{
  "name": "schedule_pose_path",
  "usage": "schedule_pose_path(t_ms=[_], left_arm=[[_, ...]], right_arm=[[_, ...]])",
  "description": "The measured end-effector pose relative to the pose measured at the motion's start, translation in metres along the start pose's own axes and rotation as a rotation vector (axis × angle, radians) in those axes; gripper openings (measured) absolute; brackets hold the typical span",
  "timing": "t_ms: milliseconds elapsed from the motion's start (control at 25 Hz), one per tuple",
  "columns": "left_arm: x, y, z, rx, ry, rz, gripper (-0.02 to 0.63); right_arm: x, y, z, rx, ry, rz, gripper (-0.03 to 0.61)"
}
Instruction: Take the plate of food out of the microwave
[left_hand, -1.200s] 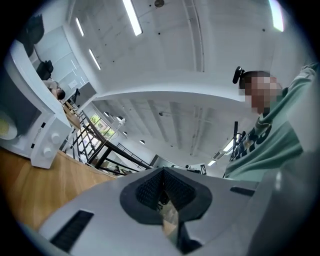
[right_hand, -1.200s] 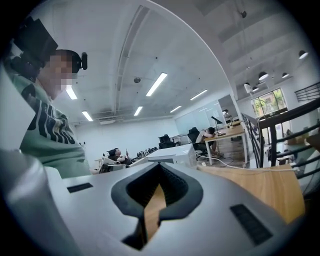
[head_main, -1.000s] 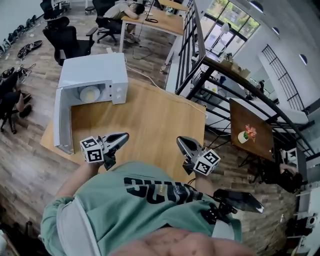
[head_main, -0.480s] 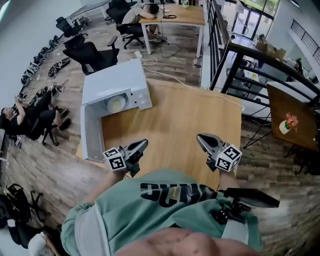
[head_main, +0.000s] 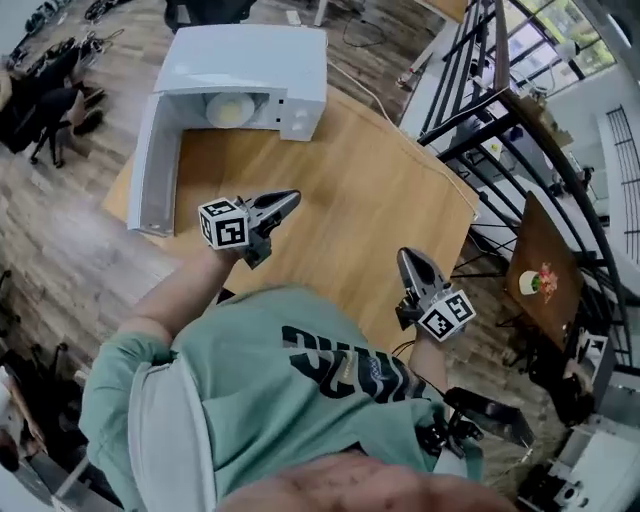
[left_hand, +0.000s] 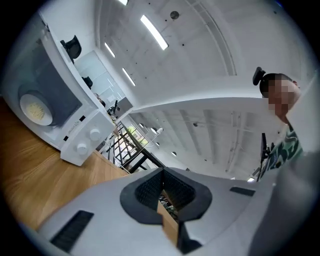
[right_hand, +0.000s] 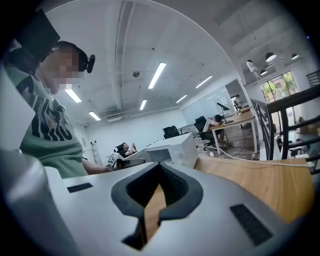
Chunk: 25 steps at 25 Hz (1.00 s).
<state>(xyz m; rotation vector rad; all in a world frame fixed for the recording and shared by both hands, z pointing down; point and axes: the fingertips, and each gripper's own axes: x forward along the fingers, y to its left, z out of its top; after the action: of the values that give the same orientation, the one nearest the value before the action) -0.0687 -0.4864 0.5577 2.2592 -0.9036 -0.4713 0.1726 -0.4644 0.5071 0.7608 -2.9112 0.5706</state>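
Fingers (head_main: 278, 205) closed, empty, on both; left gripper (head_main: 294, 196) has moved ahead of right gripper (head_main: 405, 256), toward the microwave (head_main: 250, 50).

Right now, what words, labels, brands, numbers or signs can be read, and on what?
Nothing can be read with certainty.
Shirt: large black block letters, creased and cut off, unreadable.
Microwave: small dark marks on its control panel, too small to read.
Left hand-held gripper and right hand-held gripper: black-and-white square markers, patterns only, no letters.
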Motion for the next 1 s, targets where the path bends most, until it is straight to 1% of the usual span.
schedule_pose_path(t_ms=[120, 280, 440, 600, 680, 760, 840, 920, 1000], left_arm=[[-0.006, 0.024, -0.005, -0.039, -0.035, 0.089, 0.003], [-0.022, 0.073, -0.003, -0.094, -0.091, 0.226, 0.003], [-0.042, 0.133, 0.008, -0.201, -0.179, 0.342, 0.003], [-0.064, 0.193, 0.026, -0.324, -0.302, 0.437, 0.003], [-0.076, 0.218, 0.032, -0.363, -0.346, 0.490, 0.005], [-0.086, 0.239, 0.036, -0.383, -0.376, 0.543, 0.005], [-0.091, 0.259, 0.045, -0.395, -0.406, 0.576, 0.008], [-0.090, 0.277, 0.055, -0.408, -0.432, 0.592, 0.048], [-0.091, 0.291, 0.059, -0.424, -0.445, 0.610, 0.072]], right_arm=[[0.005, -0.002, -0.004, -0.002, 0.035, 0.027, 0.008], [0.025, -0.009, -0.011, 0.006, 0.075, 0.061, 0.006], [0.049, -0.011, -0.014, 0.011, 0.103, 0.097, 0.008], [0.070, -0.017, -0.014, 0.018, 0.123, 0.117, 0.008], [0.078, -0.022, -0.015, 0.027, 0.138, 0.123, 0.008], [0.086, -0.028, -0.018, 0.042, 0.153, 0.130, 0.008], [0.099, -0.035, -0.021, 0.047, 0.157, 0.137, 0.008], [0.115, -0.041, -0.023, 0.041, 0.156, 0.146, 0.008], [0.128, -0.042, -0.026, 0.032, 0.158, 0.162, 0.008]])
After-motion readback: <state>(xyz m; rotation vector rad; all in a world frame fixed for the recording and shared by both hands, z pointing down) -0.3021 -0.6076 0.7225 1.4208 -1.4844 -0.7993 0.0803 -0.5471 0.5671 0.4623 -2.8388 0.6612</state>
